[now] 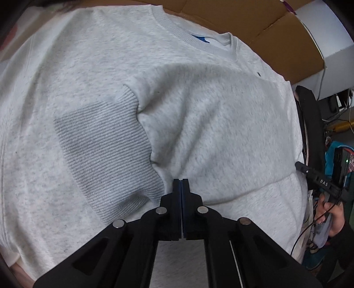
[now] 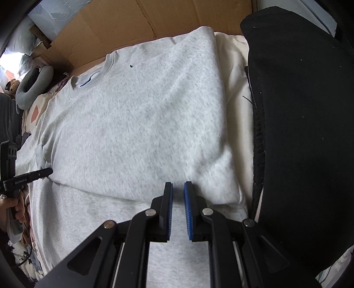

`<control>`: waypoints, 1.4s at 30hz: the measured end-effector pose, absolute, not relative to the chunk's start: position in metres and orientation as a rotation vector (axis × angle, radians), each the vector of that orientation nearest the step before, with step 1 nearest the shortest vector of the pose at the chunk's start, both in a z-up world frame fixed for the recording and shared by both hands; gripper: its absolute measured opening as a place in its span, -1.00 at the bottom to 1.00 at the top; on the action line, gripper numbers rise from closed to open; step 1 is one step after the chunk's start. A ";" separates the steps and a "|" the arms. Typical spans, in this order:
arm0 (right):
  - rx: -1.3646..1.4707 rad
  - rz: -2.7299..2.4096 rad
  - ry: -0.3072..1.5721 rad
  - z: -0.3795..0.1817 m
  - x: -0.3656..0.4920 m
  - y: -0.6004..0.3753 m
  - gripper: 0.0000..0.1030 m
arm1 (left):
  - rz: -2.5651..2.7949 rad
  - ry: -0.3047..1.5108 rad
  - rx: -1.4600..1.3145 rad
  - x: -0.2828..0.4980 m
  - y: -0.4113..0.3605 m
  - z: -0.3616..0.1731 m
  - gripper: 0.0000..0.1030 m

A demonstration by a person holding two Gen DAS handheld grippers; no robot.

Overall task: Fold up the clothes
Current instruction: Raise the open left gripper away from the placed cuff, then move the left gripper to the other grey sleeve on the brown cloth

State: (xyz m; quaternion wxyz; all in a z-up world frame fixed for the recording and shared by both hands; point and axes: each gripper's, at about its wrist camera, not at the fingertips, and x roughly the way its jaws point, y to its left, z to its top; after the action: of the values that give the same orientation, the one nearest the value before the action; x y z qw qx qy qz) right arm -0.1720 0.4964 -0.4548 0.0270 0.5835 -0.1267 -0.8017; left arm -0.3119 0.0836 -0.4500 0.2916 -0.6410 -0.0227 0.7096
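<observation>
One light grey sweatshirt (image 1: pixel 199 115) lies spread on a bed, partly folded, with two hand-held grippers over it.

There is one sweatshirt, one black garment and two grippers. The left gripper (image 1: pixel 181 180) is clenched with its pads pressed together, its tips at the edge of the folded-in sleeve just beside the ribbed cuff (image 1: pixel 106 155); whether any cloth is pinched there is not clear. The right gripper (image 2: pixel 178 183) has a narrow gap between its blue pads, with nothing in it, above the folded edge. Only the left wrist view shows the cuff lying across the chest and a hand (image 1: pixel 331 219) holding the other tool. Only the right wrist view shows the black garment (image 2: pixel 305 133) beside the sweatshirt, touching the cream bedding (image 2: pixel 234 73), and flattened brown cardboard (image 2: pixel 154 20) beyond the collar (image 2: pixel 93 77).
</observation>
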 end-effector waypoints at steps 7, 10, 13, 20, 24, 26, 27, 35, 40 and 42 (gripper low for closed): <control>1.832 -2.492 -0.442 -0.452 -0.174 0.494 -0.83 | 1.937 -0.149 -1.681 -0.314 0.073 -0.420 -0.91; 1.839 -2.498 -0.453 -0.446 -0.175 0.491 -0.83 | 1.954 -0.150 -1.671 -0.313 0.069 -0.408 -0.87; 1.841 -2.492 -0.432 -0.438 -0.174 0.488 -0.83 | 1.958 -0.147 -1.671 -0.312 0.062 -0.398 -0.62; 1.890 -2.454 -0.327 -0.411 -0.165 0.478 -0.62 | 2.005 -0.162 -1.710 -0.311 0.031 -0.374 0.19; 1.923 -2.444 -0.343 -0.395 -0.157 0.486 -0.59 | 2.021 -0.145 -1.736 -0.314 0.013 -0.359 0.49; 1.941 -2.428 -0.351 -0.388 -0.154 0.488 -0.58 | 2.035 -0.148 -1.750 -0.315 0.002 -0.351 0.50; 1.948 -2.418 -0.359 -0.384 -0.153 0.489 -0.51 | 2.047 -0.150 -1.759 -0.316 -0.004 -0.347 0.50; 1.951 -2.393 -0.350 -0.343 -0.147 0.482 0.01 | 2.134 -0.230 -1.781 -0.305 -0.053 -0.303 0.50; 1.945 -2.385 -0.345 -0.318 -0.143 0.479 0.07 | 2.165 -0.268 -1.796 -0.291 -0.081 -0.280 0.50; 1.946 -2.385 -0.354 -0.308 -0.142 0.480 0.33 | 2.179 -0.259 -1.802 -0.285 -0.090 -0.271 0.57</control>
State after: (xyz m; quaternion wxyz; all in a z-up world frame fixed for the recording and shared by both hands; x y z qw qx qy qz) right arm -0.1416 0.4800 -0.3084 0.0217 0.6278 -0.1143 -0.7696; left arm -0.2853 -0.0899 -0.2712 0.1503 -0.6275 -0.0903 0.7586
